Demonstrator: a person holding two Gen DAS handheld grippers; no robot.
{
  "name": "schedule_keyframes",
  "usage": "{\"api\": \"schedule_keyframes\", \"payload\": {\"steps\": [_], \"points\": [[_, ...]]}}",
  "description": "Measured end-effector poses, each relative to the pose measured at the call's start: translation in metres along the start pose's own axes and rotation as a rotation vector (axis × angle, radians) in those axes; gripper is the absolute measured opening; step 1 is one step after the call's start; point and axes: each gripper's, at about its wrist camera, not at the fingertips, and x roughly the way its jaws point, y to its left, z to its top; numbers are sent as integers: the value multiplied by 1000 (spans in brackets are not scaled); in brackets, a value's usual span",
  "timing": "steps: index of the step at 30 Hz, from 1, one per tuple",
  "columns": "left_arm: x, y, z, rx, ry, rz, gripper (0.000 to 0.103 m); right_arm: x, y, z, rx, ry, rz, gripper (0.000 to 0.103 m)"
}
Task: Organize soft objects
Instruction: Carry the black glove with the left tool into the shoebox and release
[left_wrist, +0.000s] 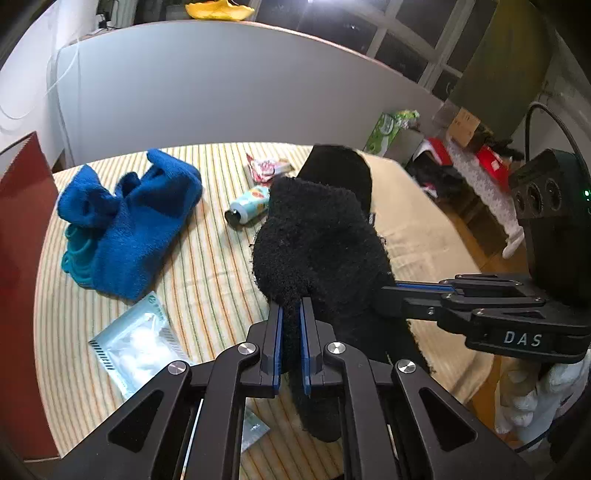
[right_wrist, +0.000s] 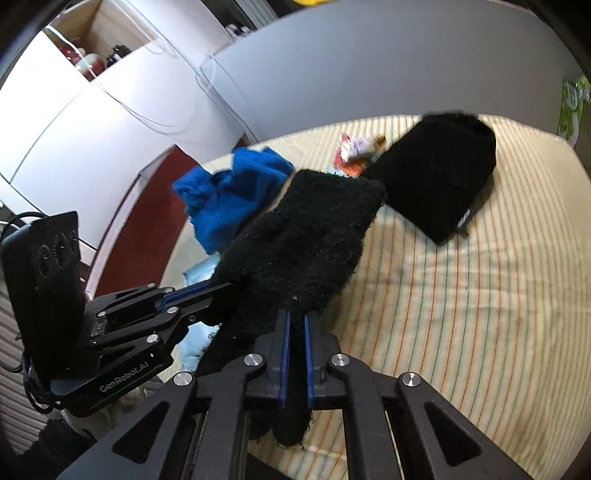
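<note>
Both claws are clenched on the same fuzzy black sock (left_wrist: 321, 236), which hangs clear of the striped tablecloth (left_wrist: 207, 273). The left gripper (left_wrist: 291, 317) pinches one edge, and the right gripper (right_wrist: 295, 325) pinches the other edge just beside it. Sock's long axis runs away from both claws toward the far side of the table, w/ loose fabric drooping below each set of jaws. Neither hand is nearer, since both grip at the near end, so the next move prob. turns on pulling the two edges apart or folding fwd.

A second black sock (right_wrist: 443, 177) lies flat on the cloth beyond and to the right, w/ a small woven tag I can't read. The blue socks (left_wrist: 129, 221) are heaped to the left, well apart.

Writing: "DAS" on the right unit in the left view; "GenRobot.AI" on the left unit in the right view. The sachet (left_wrist: 136, 339) print is illegible.
</note>
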Motion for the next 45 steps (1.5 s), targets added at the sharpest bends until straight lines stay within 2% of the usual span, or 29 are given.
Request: {"api": "schedule_keyframes", "payload": {"steps": [7, 12, 22, 27, 32, 38, 45], "points": [[-43, 15, 14, -23, -104, -6, 7, -28, 39, 18, -78, -57, 19, 6], [-81, 46, 27, -71, -191, 19, 7, -33, 83, 42, -160, -92, 52, 6], [-148, 125, 37, -164, -319, 155, 7, 0, 194, 88, -336, -92, 127, 6], [-167, 170, 32, -225, -333, 227, 7, 35, 239, 101, -377, -67, 174, 6], [-171, 203, 29, -257, -317, 303, 7, 77, 278, 105, -411, -21, 183, 6], [-159, 222, 24, -275, -267, 366, 7, 124, 298, 109, -415, 30, 162, 6], [-148, 241, 20, -308, -247, 399, 7, 159, 293, 111, -366, 54, 173, 6]]}}
